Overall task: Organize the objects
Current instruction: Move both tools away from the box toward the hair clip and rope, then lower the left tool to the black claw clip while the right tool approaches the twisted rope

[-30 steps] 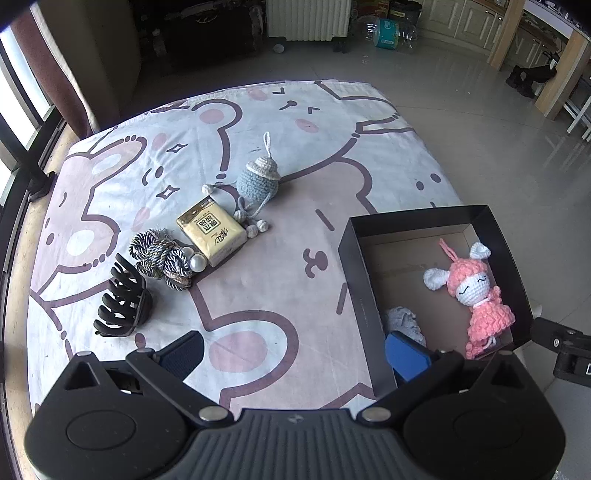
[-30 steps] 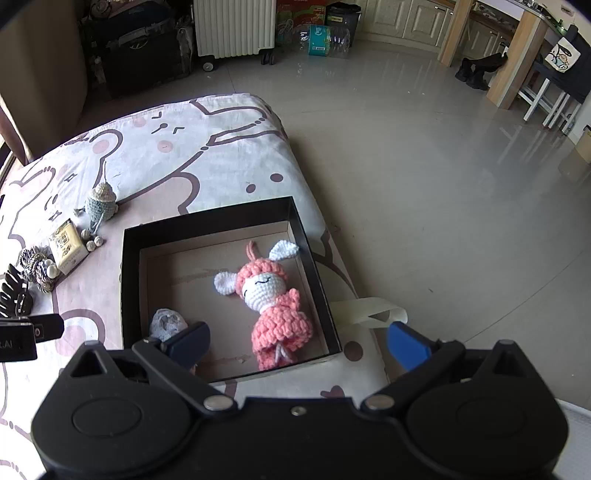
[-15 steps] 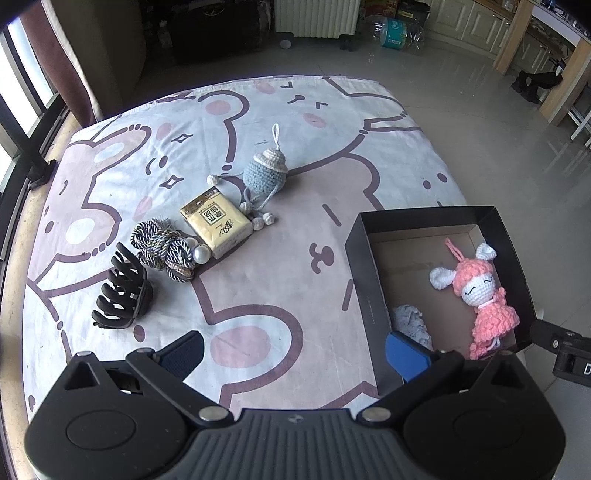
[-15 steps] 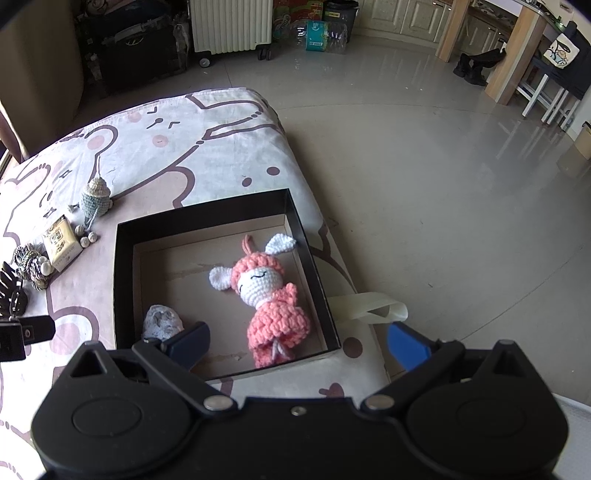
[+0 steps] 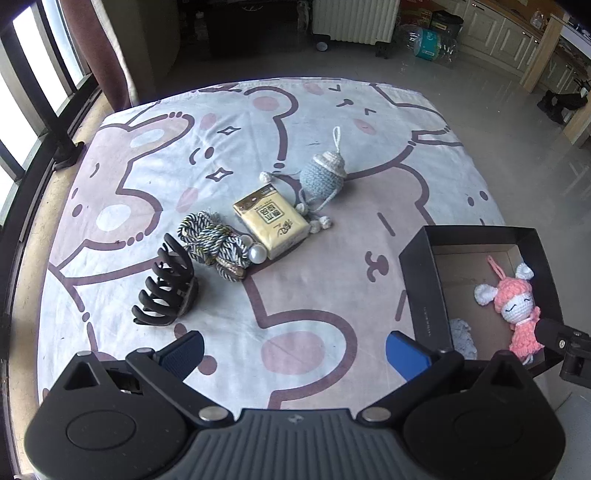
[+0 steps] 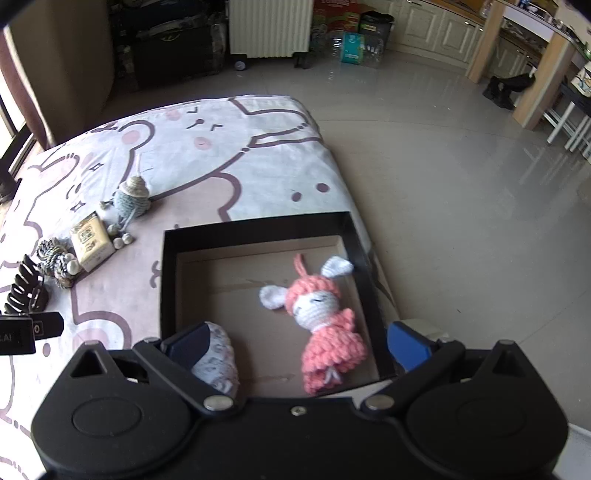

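A black box [image 5: 421, 288] [image 6: 168, 280] sits at the right edge of a bear-print cloth [image 5: 295, 147]. Inside lie a pink crocheted doll [image 5: 517, 310] [image 6: 321, 317] and a small grey-white item [image 5: 461, 336] [image 6: 218, 358]. On the cloth rest a blue crocheted pouch [image 5: 325, 177] [image 6: 131, 199], a yellow tissue pack [image 5: 273, 221] [image 6: 92, 240], a braided cord with a pearl [image 5: 218, 243] [image 6: 55, 258] and a dark hair claw [image 5: 166, 291] [image 6: 26, 288]. My left gripper [image 5: 295, 350] hovers open over the cloth's near part. My right gripper [image 6: 295, 343] stands open over the box, empty.
The cloth covers a low platform with bare tiled floor [image 6: 461, 184] to the right. A white radiator [image 6: 269, 29], dark luggage [image 6: 173, 40] and a wooden table leg [image 6: 539, 81] stand at the back. A window rail [image 5: 37, 103] runs along the left.
Both grippers have drifted a little, so the loose objects sit nearer the middle of the left view. The right view has closed in on the box. Nothing was grasped.
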A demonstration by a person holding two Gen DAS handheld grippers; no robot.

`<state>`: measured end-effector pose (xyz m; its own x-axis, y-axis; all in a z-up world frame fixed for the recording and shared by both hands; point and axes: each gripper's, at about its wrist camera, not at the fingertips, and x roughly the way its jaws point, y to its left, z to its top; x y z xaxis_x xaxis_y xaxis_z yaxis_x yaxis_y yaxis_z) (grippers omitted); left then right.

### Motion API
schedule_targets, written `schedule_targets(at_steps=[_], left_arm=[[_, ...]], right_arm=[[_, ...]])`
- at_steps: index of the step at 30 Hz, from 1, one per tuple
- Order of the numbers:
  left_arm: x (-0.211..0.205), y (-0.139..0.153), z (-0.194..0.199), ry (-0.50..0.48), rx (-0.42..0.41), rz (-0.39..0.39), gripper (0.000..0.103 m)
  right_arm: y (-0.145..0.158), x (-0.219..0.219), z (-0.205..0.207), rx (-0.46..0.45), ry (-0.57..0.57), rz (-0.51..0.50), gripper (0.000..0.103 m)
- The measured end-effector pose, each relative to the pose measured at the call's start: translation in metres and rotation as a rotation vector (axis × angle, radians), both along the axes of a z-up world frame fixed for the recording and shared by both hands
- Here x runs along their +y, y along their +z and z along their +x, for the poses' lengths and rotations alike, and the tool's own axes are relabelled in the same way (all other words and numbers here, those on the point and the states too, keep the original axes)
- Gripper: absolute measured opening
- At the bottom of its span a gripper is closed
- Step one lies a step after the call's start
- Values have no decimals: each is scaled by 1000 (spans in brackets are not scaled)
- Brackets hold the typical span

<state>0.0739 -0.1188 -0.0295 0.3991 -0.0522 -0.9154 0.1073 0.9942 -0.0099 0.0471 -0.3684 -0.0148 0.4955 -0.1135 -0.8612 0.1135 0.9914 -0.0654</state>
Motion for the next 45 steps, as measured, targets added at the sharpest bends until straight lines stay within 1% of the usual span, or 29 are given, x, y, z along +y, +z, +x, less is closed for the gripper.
schedule_targets(at_steps=[6, 11, 20, 27, 34, 40, 45], left_arm=[[26, 0, 2, 35, -15, 32, 103], [57, 0, 2, 73, -21, 53, 103], [111, 1, 4, 174, -25, 38, 103], [140, 1, 7, 215, -37, 42, 103], [155, 2, 15, 238, -67, 30, 103], [152, 0, 20, 217, -75, -1, 103], [148, 0, 25, 212, -89, -20, 103]], right_arm=[[5, 31, 13, -16, 54, 15, 103], [7, 57, 23, -24, 87, 36, 103], [6, 107, 38, -29, 163, 56, 103], [1, 134, 47, -25, 209, 65, 103], [-8, 148, 53, -24, 245, 62, 103], [-13, 147, 57, -32, 243, 64, 103], [-14, 145, 58, -65, 233, 62, 103]])
